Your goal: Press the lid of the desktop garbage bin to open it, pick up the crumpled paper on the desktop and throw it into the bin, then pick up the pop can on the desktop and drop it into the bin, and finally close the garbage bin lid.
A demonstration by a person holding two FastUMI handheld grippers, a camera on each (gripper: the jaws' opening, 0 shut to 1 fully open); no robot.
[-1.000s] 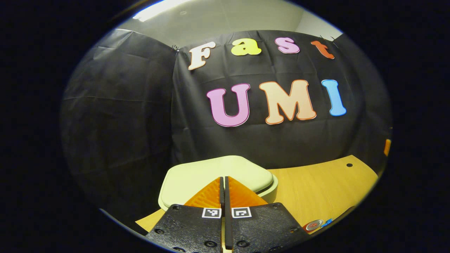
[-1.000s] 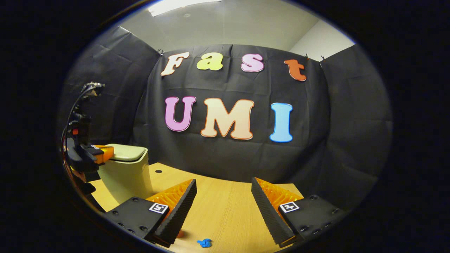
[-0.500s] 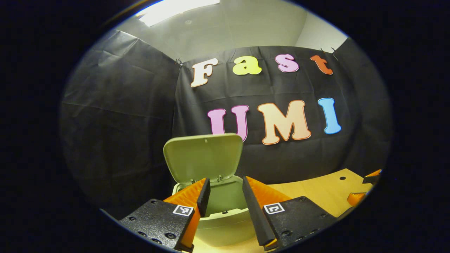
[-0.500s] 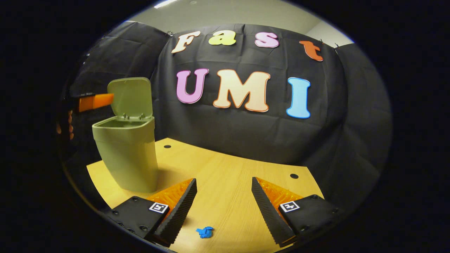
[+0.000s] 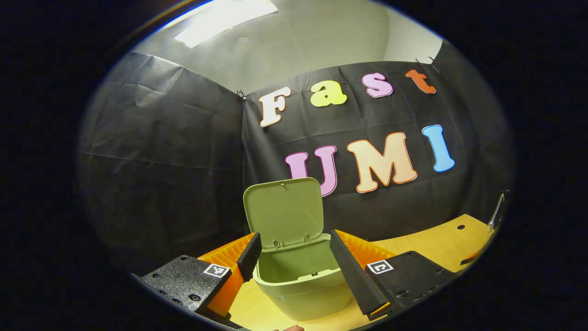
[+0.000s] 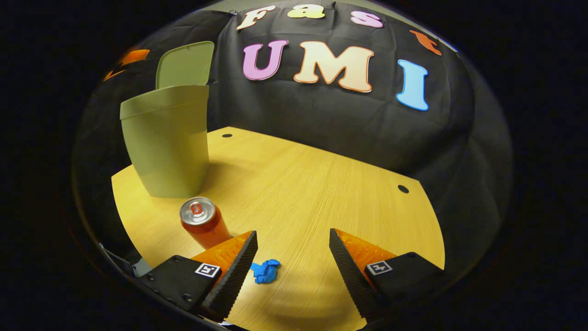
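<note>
The pale green bin point(image 5: 298, 285) stands on the wooden desk with its lid point(image 5: 285, 211) flipped up. My left gripper point(image 5: 294, 271) is open just in front of it, the fingers framing the bin's mouth with nothing between them. In the right gripper view the bin point(image 6: 165, 142) stands at the far left with its lid point(image 6: 183, 64) raised. A red pop can point(image 6: 202, 225) stands upright in front of it. A small blue crumpled paper point(image 6: 265, 271) lies on the desk between the fingers of my open right gripper point(image 6: 294, 269), nearer the left finger and below them.
The wooden desk point(image 6: 312, 184) has small round holes near its back edge point(image 6: 403, 189). Black cloth walls close it in behind and on both sides. An orange part of the other gripper point(image 6: 133, 57) shows beside the bin lid.
The bin lid popped up from shut. My left gripper opened and drew back from it. My right gripper tilted down toward the desk, bringing the can and the blue paper into view.
</note>
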